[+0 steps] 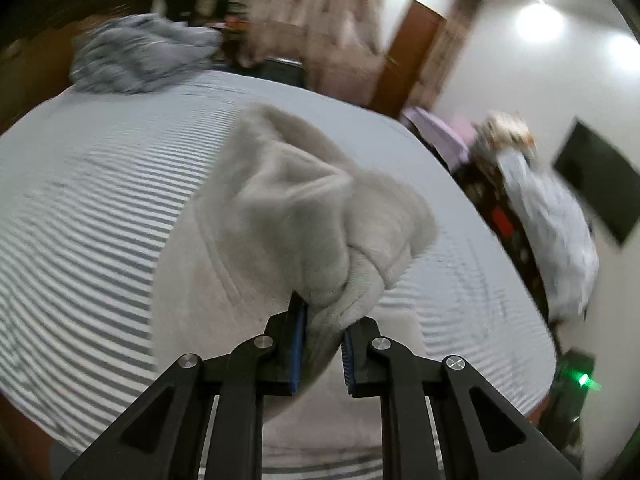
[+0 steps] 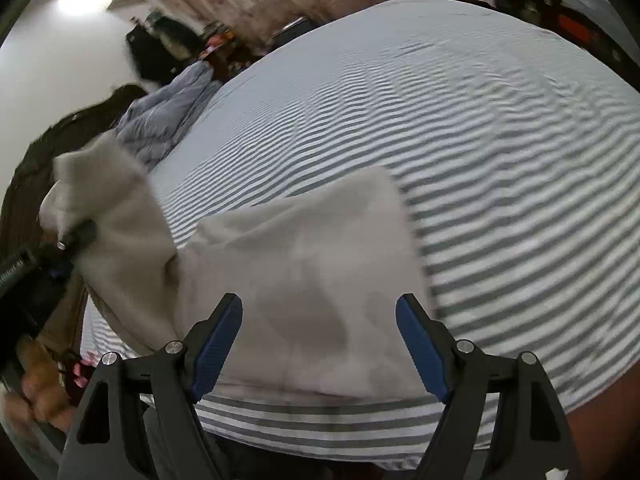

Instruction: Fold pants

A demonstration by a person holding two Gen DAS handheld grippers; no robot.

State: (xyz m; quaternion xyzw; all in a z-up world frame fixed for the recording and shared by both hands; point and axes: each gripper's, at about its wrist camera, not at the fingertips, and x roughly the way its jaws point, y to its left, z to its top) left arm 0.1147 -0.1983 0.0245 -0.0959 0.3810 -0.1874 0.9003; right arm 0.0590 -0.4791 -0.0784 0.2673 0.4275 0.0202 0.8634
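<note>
Light grey fleece pants [image 1: 304, 200] lie on a striped bed sheet [image 1: 100, 184]. My left gripper [image 1: 322, 320] is shut on a bunched end of the pants and holds it lifted off the bed. In the right wrist view that same gripper [image 2: 82, 234] shows at the left edge with the raised cloth draped over it. The rest of the pants [image 2: 304, 264] lies flat near the bed's front edge. My right gripper [image 2: 320, 320] hovers open above this flat part, with nothing pinched between its blue pads.
A crumpled blue-grey blanket [image 1: 140, 56] sits at the bed's far corner. Curtains [image 1: 320, 20], a wooden door [image 1: 412, 52] and cluttered furniture [image 1: 516, 216] stand beyond the bed. A person's hand [image 2: 40, 396] grips the left tool's handle.
</note>
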